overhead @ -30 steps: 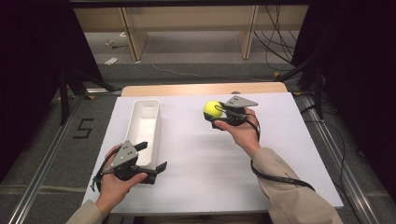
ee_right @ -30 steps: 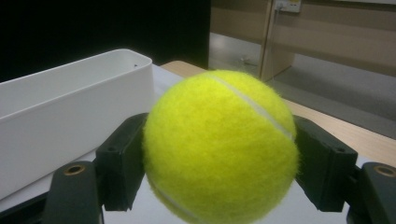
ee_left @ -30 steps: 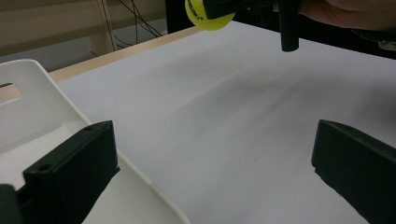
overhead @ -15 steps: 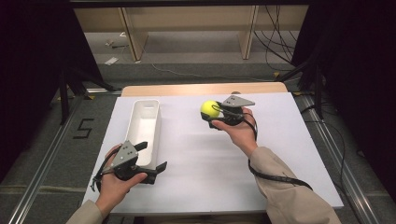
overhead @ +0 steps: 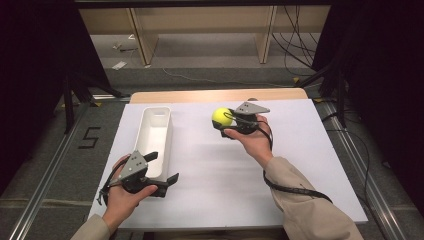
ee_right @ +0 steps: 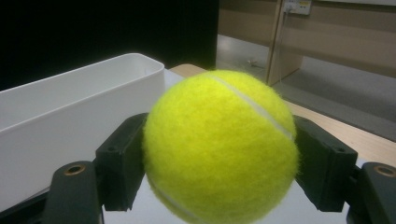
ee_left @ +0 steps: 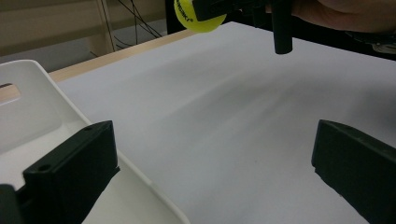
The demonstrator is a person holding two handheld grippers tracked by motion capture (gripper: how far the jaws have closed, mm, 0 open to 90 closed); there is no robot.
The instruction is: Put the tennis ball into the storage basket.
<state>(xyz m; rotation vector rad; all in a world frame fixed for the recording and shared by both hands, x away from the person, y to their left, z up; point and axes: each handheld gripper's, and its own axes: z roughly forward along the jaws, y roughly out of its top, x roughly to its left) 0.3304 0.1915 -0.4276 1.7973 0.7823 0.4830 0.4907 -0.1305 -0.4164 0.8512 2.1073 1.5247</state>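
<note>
Left gripper [overhead: 159,172]: near the table's front left corner, low over the surface at the near end of the white bin; jaws spread wide with nothing between them, 1 jaw by the bin's near wall in the left gripper view.
White bin [overhead: 155,134]: long and narrow, lying front to back on the left part of the table [overhead: 210,190]; its inside looks bare, so nothing has gone in.
Right gripper [overhead: 226,123]: farther back, near the middle of the table's far half, pointing left toward the bin; clamped on the ball.
Tennis ball [ee_right: 219,144]: 1 yellow ball pinched on both sides by the pads, lifted off the surface, well apart from the bin's far end.
Done, by my reading: the pick-up, with the ball secure and raised.
Left: carrying it over the bin's rim, lowering it inside and letting go.
</note>
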